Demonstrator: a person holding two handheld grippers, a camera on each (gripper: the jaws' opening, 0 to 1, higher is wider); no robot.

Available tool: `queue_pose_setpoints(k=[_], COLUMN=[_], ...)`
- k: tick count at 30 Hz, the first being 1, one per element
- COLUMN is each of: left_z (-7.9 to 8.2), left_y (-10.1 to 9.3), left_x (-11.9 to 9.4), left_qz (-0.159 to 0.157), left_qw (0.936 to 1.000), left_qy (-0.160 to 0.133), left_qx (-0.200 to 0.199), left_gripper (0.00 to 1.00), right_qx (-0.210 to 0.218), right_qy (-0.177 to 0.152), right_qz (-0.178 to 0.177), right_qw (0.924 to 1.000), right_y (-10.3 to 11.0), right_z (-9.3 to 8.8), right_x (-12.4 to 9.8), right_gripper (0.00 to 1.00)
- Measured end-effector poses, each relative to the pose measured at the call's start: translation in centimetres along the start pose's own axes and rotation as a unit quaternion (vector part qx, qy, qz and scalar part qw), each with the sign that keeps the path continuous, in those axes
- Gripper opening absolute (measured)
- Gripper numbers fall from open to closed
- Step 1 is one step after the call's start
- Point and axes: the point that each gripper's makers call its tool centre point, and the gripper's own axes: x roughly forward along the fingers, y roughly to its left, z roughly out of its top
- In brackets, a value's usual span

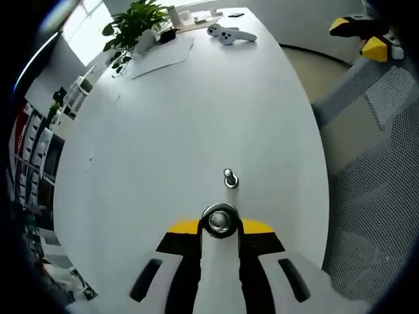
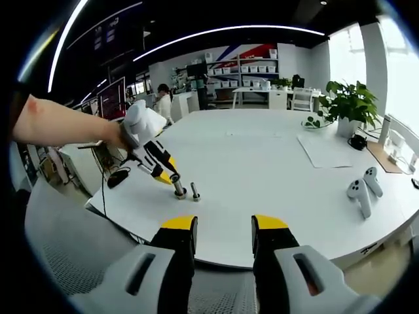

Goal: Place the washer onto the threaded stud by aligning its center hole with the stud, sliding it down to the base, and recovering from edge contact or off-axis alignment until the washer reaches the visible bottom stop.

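On the white round table (image 1: 196,118) stands a short threaded stud (image 1: 230,178), upright on its small base. My left gripper (image 1: 220,230) is shut on a shiny metal washer (image 1: 220,216), held flat just short of the stud and a little to its left. In the right gripper view, the left gripper (image 2: 171,178) comes in from the left in a person's hand, with the washer (image 2: 179,191) close beside the stud (image 2: 194,191). My right gripper (image 2: 222,230) hangs open with nothing in it, off the table's near edge. Its yellow tips (image 1: 359,37) show far off.
Two white hand controllers (image 2: 361,190) lie at the table's right side. A sheet of paper (image 2: 324,149) and a potted plant (image 2: 347,104) sit beyond them. A mesh chair (image 1: 380,183) stands beside the table edge. Shelves and a person (image 2: 162,101) are in the background.
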Motion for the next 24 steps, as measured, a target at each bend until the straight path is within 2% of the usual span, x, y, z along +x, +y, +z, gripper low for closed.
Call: queue_pose_setpoints(k=[6,24], left_z=[-0.6,-1.3], left_y=[0.0,-0.5], left_x=[0.7,3.4], left_qz=[-0.009,-0.04], left_qw=[0.9995,0.9975], left_qy=[0.023,0.056], left_qx=[0.02,0.015], left_gripper=[0.18,0.18], right_qx=[0.0,0.0], right_qy=[-0.001,0.004], right_qz=[-0.001,0.002], right_qw=[1.0,1.0], right_y=[0.0,0.0], right_z=[0.0,-0.2], right_x=[0.0,0.0], right_gripper=[0.36,0.35])
